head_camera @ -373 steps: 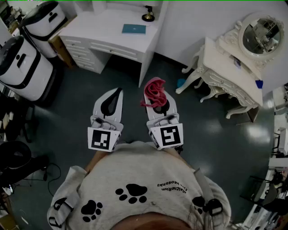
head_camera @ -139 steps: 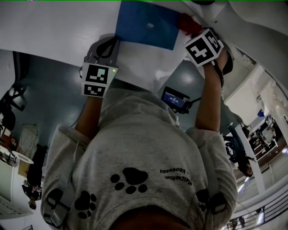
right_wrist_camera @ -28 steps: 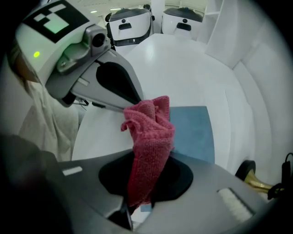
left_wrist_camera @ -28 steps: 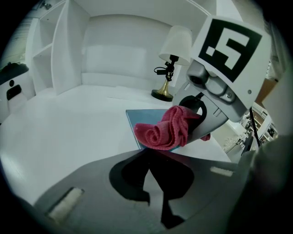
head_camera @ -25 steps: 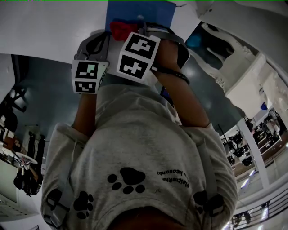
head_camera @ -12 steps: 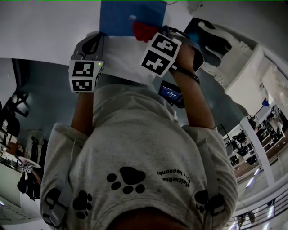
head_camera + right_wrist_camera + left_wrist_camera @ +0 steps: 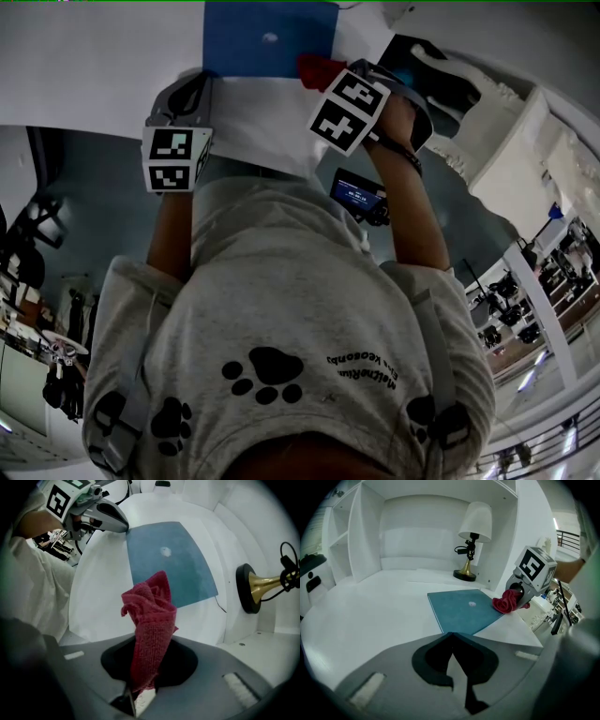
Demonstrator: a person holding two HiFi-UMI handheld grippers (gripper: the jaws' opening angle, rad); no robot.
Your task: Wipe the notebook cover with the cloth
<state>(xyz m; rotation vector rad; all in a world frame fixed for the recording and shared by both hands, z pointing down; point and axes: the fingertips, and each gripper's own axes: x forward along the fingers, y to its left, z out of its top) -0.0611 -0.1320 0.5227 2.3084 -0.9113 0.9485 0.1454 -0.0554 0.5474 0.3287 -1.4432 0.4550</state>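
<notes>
A blue notebook (image 7: 270,37) lies flat on the white desk (image 7: 103,66). My right gripper (image 7: 326,77) is shut on a red cloth (image 7: 314,67), and the bunched cloth sits at the notebook's right edge. In the right gripper view the cloth (image 7: 150,625) stands up from the jaws, in front of the notebook (image 7: 168,562). My left gripper (image 7: 206,79) is shut with nothing in it, its tip at the notebook's near left corner. In the left gripper view the notebook (image 7: 461,611) lies just beyond the tip (image 7: 451,634), with the cloth (image 7: 506,603) and right gripper (image 7: 518,595) at its right.
A lamp with a brass base (image 7: 465,575) and white shade stands at the desk's back right, close behind the notebook. White shelf walls (image 7: 361,531) enclose the desk's back and left. The desk's right edge (image 7: 520,630) runs just past the cloth.
My right gripper has dragged the cloth rightward across the notebook, from its left part to its right edge. The left gripper has stayed at the near corner.
</notes>
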